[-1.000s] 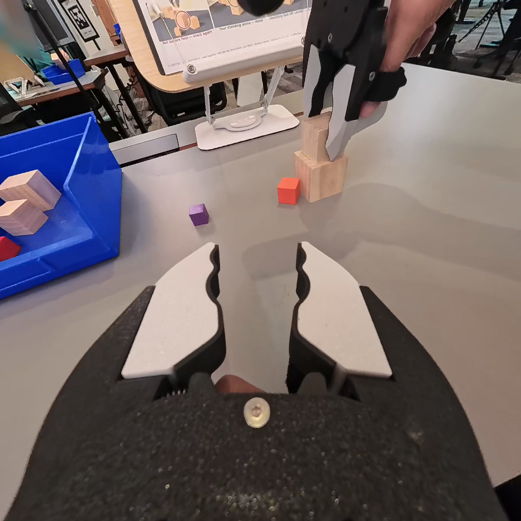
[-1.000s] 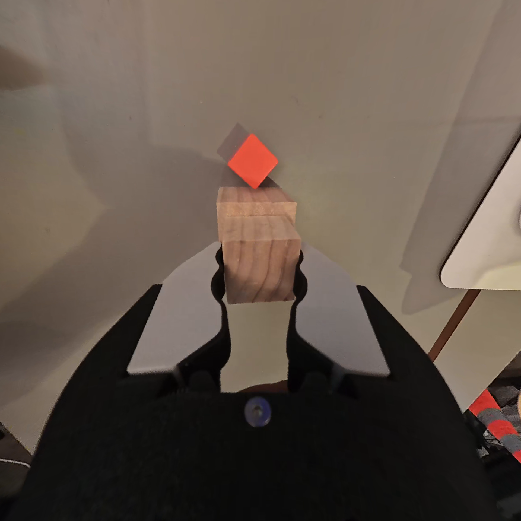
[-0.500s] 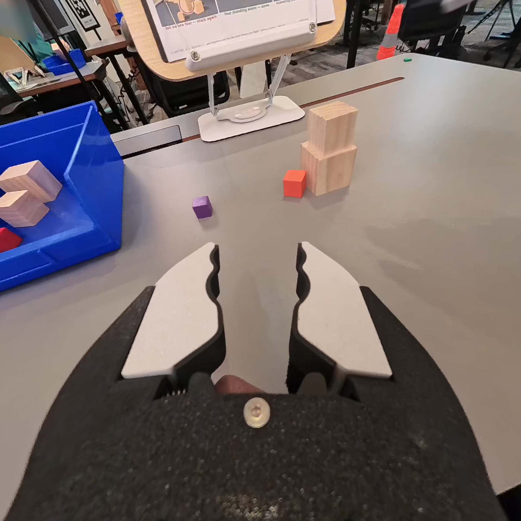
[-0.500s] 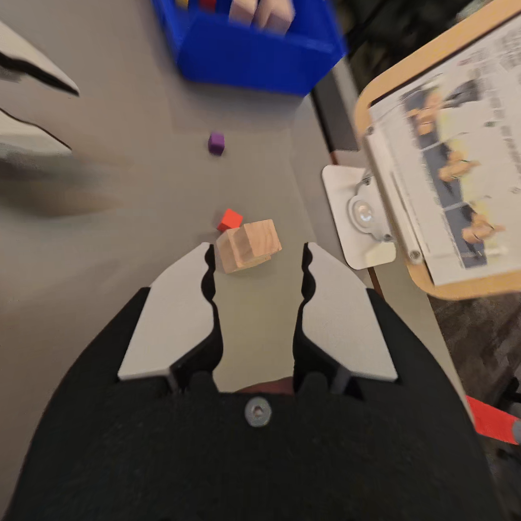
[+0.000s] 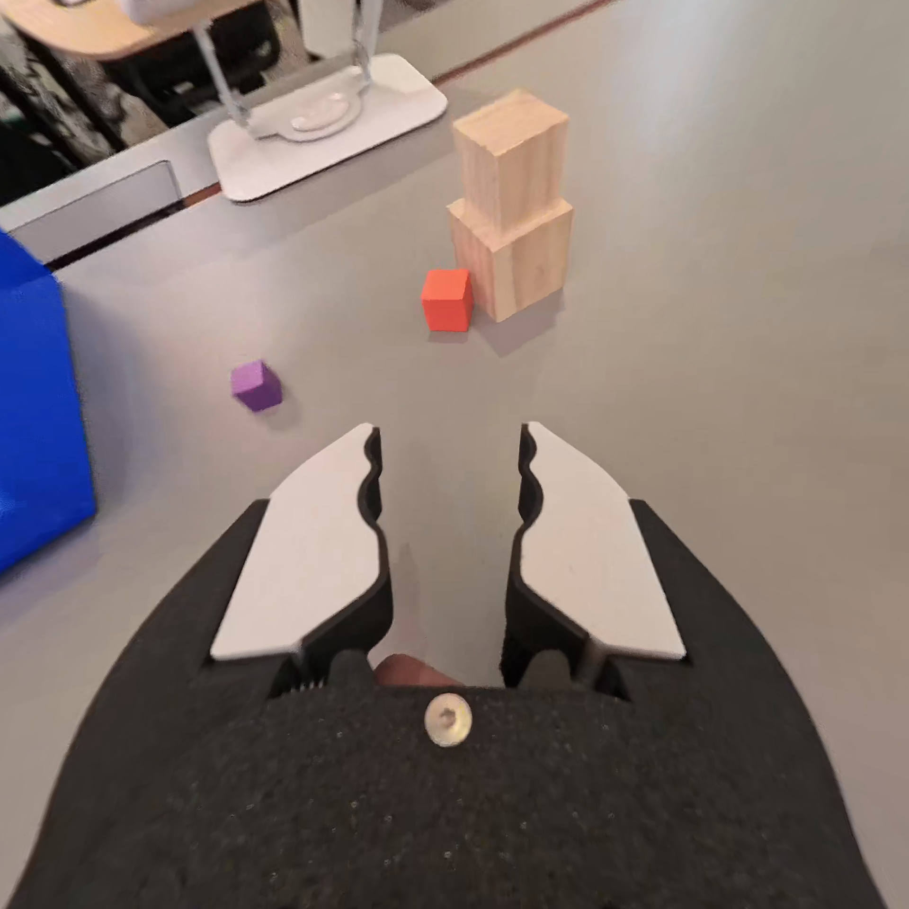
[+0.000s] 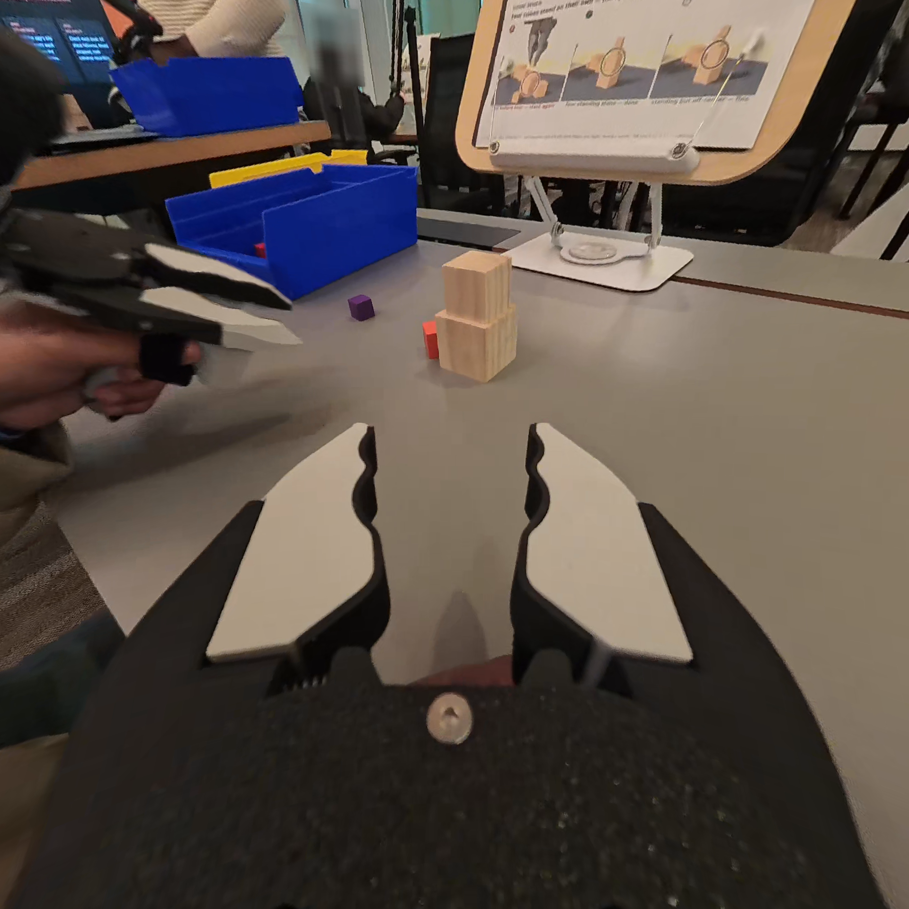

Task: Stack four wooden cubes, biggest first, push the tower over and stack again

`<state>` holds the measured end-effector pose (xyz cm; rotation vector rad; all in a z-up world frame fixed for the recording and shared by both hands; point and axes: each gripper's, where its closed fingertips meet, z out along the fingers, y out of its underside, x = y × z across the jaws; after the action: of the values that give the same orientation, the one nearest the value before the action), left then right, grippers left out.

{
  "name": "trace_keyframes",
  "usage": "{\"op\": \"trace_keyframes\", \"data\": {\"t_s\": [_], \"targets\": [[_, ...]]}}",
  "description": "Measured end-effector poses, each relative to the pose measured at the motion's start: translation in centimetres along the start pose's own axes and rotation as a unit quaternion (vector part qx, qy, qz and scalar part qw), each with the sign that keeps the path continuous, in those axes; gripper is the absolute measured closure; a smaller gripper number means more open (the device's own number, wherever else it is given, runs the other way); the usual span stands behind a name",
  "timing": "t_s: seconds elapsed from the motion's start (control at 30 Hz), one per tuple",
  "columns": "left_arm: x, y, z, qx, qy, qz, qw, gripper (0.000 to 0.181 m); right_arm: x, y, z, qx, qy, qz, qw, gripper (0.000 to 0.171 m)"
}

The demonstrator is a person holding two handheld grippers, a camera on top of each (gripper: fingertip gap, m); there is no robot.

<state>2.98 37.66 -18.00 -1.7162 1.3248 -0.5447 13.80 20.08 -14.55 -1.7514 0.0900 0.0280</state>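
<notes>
Blue bin (image 6: 339,236) holds red block (image 6: 260,250); left tongs (image 5: 450,433), right tongs (image 6: 450,433) both wide, empty.

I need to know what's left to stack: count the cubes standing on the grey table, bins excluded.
4. The larger wooden cube stands on the table, a smaller wooden cube on top. The red cube sits beside the base; the purple cube lies apart, toward the blue bin. None seems hidden.

Two wooden cubes stacked ahead of an empty hand-held gripper

The right hand-held gripper (image 6: 450,430) hovers over the table (image 6: 688,393), jaws apart. Straight ahead, the smaller wooden cube (image 6: 474,283) sits on the larger wooden cube (image 6: 474,344); a red cube (image 6: 429,339) touches its left side, a purple cube (image 6: 360,307) farther left.
</notes>
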Motion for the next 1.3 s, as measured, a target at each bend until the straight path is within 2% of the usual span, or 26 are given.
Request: {"op": "trace_keyframes", "data": {"t_s": [0.2,0.33,0.63,0.73,0.9,1.0,1.07,1.17,1.3], "targets": [[-0.9,-2.3,6.8,-0.07,0.047,0.05,0.995,0.134,-0.8,-0.2,-0.5,-0.004,-0.002,-0.039,0.999,0.115],[-1.0,-1.8,10.2,-0.119,0.069,0.059,0.989,0.132,-1.1,0.0,-0.6,-0.005,-0.012,-0.031,0.999,0.115],[-0.8,-1.5,12.9,-0.13,0.079,0.056,0.987,0.133,-1.1,0.5,-0.5,-0.011,-0.029,-0.012,0.999,0.116],[-0.4,-1.6,13.5,-0.127,0.094,0.044,0.986,0.152,-1.1,0.6,-0.4,-0.014,-0.033,-0.008,0.999,0.117],[-1.0,-1.8,13.4,-0.124,0.077,0.049,0.988,0.152,-1.1,0.8,-0.3,-0.02,-0.031,-0.013,0.999,0.118],[-2.2,-2.5,11.8,-0.106,0.068,0.051,0.991,0.152,-0.9,0.8,-0.4,-0.019,-0.025,-0.017,0.999,0.119],[-2.5,-4.1,10.3,-0.083,0.084,0.058,0.991,0.152,-0.7,0.7,-0.4,-0.019,-0.025,-0.014,0.999,0.12],[-2.2,-7.7,8.1,-0.046,0.126,0.126,0.983,0.152,-0.7,0.7,-0.5,-0.021,-0.026,-0.013,0.999,0.12],[-0.5,-11.1,6.3,-0.037,0.202,0.238,0.949,0.152,-0.9,0.5,-0.5,-0.021,-0.024,-0.021,0.999,0.121]]}}
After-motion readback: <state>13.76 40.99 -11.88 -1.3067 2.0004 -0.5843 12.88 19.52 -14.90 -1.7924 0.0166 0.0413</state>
